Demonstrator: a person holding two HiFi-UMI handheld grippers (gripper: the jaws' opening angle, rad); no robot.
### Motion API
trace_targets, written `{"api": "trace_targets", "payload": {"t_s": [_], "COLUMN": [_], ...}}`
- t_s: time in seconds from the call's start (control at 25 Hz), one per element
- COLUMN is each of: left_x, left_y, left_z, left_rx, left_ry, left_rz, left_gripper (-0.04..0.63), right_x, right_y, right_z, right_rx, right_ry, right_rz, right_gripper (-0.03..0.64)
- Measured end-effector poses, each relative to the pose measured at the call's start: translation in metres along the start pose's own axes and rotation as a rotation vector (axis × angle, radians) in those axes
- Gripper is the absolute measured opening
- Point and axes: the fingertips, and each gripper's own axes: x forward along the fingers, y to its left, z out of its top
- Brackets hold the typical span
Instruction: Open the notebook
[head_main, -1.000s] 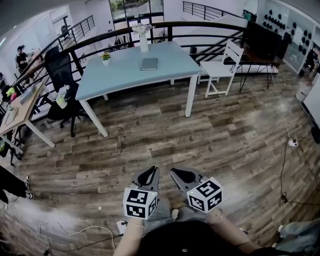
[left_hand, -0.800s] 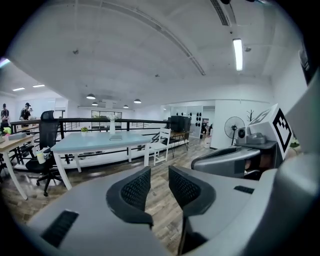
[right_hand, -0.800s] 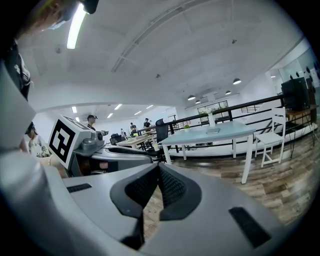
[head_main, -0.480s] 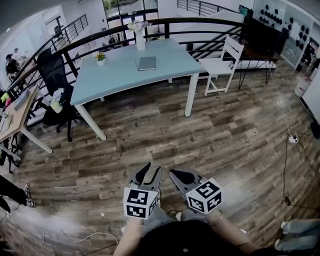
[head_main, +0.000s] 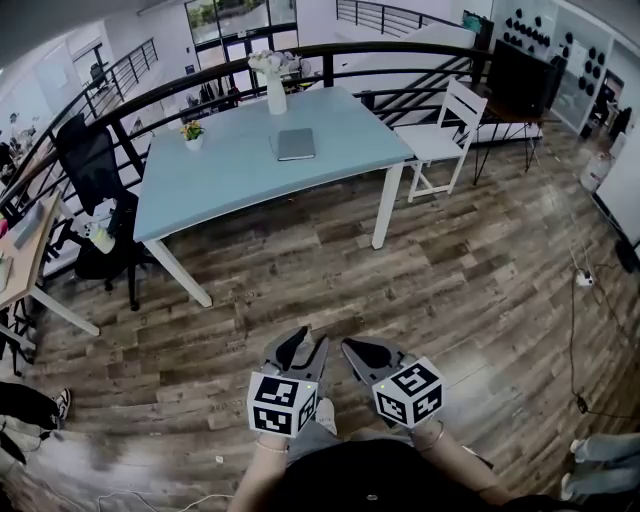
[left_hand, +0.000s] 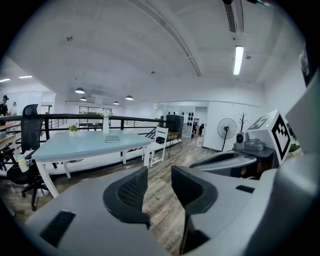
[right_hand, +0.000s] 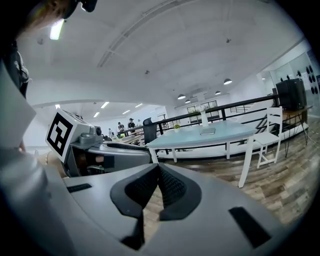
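**Grippers.** Left gripper (head_main: 303, 340): the jaws are spread, having just opened, and only floor shows between the pads. Right gripper (head_main: 349, 346): the jaws are pressed together at the tips and grip nothing. Both are held low in front of the person, side by side and well apart from the table.

**Surroundings, left to right.**
- A wooden desk (head_main: 22, 262) stands at the edge of the head view.
- A black office chair (head_main: 88, 160) stands just beside the left end of the light-blue table (head_main: 220, 185).
- On the table are a small potted plant (head_main: 192, 132), a white vase of flowers (head_main: 275, 92) and, near the vase, the grey notebook (head_main: 296, 144), lying flat and closed.
- A white chair (head_main: 448, 128) stands beside the table's right end.
- A dark screen (head_main: 522, 76) stands beyond the white chair.
- A cable (head_main: 572, 330) trails over the floor at the far right.

**Surface and room.** A bare stretch of wood-plank floor (head_main: 300, 270) lies between the grippers and the table. A black railing (head_main: 180, 88) runs behind the table. The gripper views show a white ceiling with lamps.
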Motion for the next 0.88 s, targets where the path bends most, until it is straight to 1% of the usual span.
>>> {"api": "trace_targets", "payload": {"t_s": [0.16, 0.36, 0.64, 0.88], "left_x": [0.005, 0.011, 0.023, 0.037], "left_y": [0.04, 0.077, 0.103, 0.118], "left_z": [0.012, 0.012, 0.012, 0.011], "left_rx": [0.012, 0.028, 0.02, 0.005], "left_ry": [-0.002, 0.025, 0.035, 0.041], "left_rz": [-0.014, -0.041, -0.065, -0.078], "left_gripper": [0.146, 0.158, 0.158, 0.158], "right_x": [0.037, 0.074, 0.101, 0.121], "right_y": [0.0, -0.002, -0.011, -0.018], "right_z": [0.014, 0.023, 0.029, 0.031], "right_rx": [0.017, 0.032, 0.049, 0.049], "right_ry": [-0.01, -0.011, -0.003, 0.019], "right_rz": [-0.026, -0.053, -0.08, -0.081], "right_gripper": [0.008, 0.008, 0.008, 0.008]}}
